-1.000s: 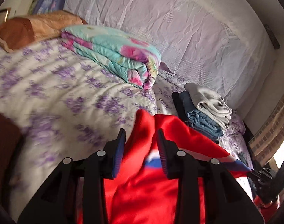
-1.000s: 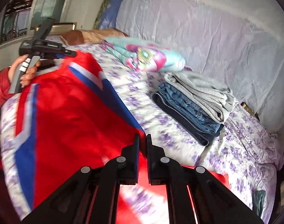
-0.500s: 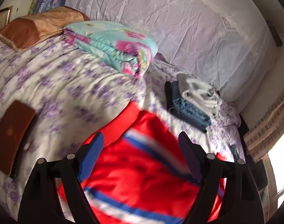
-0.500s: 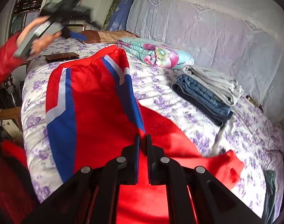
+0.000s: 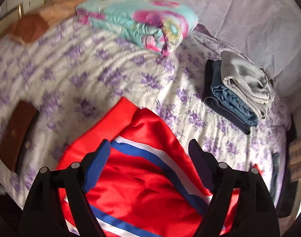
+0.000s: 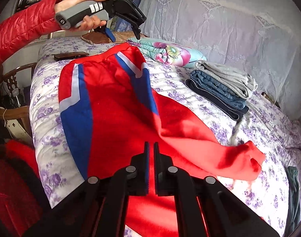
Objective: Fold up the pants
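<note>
Two grippers work over red pants [image 6: 118, 106] spread on the floral bedsheet [image 6: 269, 158]. No writing is legible anywhere. Left gripper [image 5: 148, 158], clamped on the waistband a second ago, now hovers above it, jaws spread and empty. Right gripper [image 6: 151, 148] stays clenched; whether it pinches fabric cannot be told.

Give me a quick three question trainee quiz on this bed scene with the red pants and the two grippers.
1. True or false: the left gripper grips the red pants.
2. Which garment tops the folded stack? A) grey B) denim C) black
3. Fill in: the right gripper is ___ on red fabric.

Key: 1 false, it is open above the waistband. 2 A. 3 shut.
</note>
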